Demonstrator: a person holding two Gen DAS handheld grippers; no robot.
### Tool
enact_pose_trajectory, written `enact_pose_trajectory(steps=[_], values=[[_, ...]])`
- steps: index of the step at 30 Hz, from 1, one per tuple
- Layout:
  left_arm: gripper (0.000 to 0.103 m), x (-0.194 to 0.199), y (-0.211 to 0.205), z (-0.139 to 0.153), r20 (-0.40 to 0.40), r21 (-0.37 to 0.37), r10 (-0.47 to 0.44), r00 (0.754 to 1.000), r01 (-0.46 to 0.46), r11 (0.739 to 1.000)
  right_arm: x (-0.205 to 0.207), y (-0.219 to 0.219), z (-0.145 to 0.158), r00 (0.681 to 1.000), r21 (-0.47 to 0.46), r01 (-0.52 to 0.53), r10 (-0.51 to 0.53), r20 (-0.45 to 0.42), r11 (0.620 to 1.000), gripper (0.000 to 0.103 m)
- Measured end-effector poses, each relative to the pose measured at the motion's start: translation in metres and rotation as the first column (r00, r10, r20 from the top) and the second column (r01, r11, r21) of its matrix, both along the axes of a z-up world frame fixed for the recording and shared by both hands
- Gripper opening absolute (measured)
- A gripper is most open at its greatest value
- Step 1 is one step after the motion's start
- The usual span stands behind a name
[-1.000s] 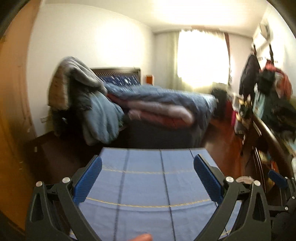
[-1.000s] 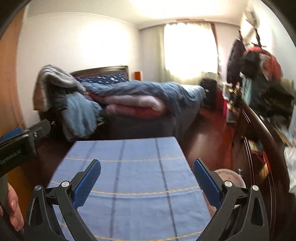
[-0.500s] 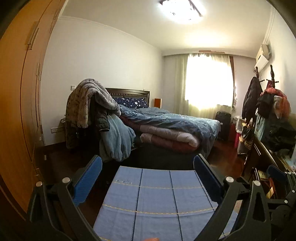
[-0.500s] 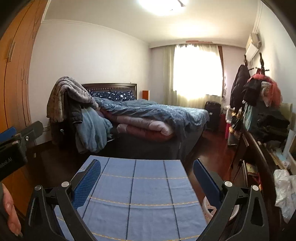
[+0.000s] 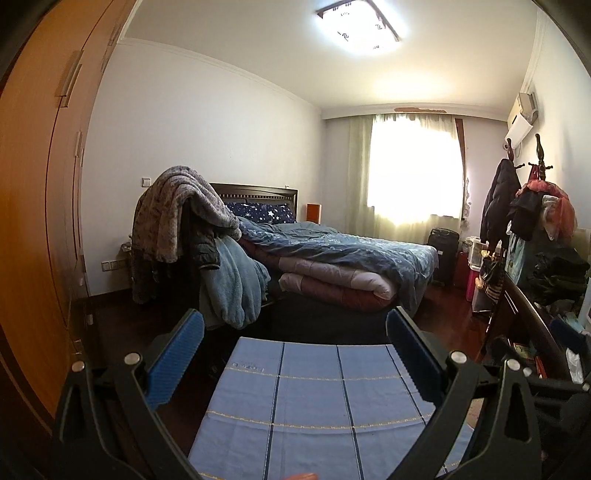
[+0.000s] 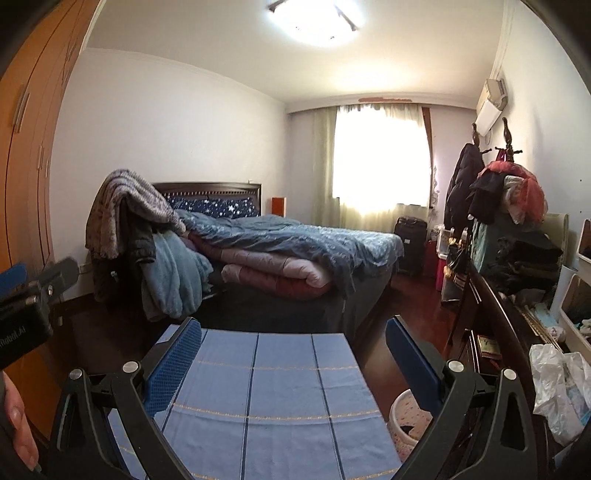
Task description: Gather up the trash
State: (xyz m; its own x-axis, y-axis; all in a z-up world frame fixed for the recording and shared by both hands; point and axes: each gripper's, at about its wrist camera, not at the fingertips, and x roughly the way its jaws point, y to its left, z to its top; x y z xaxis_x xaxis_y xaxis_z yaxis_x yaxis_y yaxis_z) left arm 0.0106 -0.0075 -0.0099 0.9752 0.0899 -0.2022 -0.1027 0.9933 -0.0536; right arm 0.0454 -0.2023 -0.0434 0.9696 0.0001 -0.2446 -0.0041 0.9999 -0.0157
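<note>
I see no trash on the blue cloth [image 6: 258, 391] on the table in front of me. It looks bare in both views. The only thing that may take trash is the small pink bin [image 6: 408, 421] on the floor, just to the right of the table. Its rim peeks out beside my right tool. A crumpled white plastic bag [image 6: 557, 391] lies on the dark dresser [image 6: 495, 325] on the right. It could be trash, but I cannot tell.

My right gripper [image 6: 293, 363] is wide open and holds nothing. My left gripper [image 5: 295, 360] is wide open too, with nothing between its blue pads [image 5: 177, 358].

What has just changed is where I look. A second ago both cameras pointed down more, and the cloth filled the bottom of the pictures. Now both tools have tipped up. I see less cloth and much more of the room: the ceiling lamp [image 5: 358, 26], the bed [image 5: 332, 258] with its blue cover, the bright window [image 5: 413, 170], and the coats on the rack [image 6: 491, 184].

I think this means I am only looking around so far. No trash is picked up yet. Next I should tip down again or move to the right, near the bin and the bag.
</note>
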Motion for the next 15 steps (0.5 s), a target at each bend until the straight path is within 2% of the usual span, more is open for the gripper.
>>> enact_pose_trajectory(steps=[5,15], values=[[0.100,-0.007,0.001,0.006,0.023,0.004,0.007,1.000,-0.007,1.000,-0.012,-0.009,0.016,0.999,0.019,0.008,-0.009,0.053,1.000,0.099],[0.100,-0.018,0.001,0.013,0.051,0.006,0.012,0.999,-0.013,1.000,-0.018,-0.011,0.020,0.998,0.019,0.006,-0.007,0.067,1.000,0.099]])
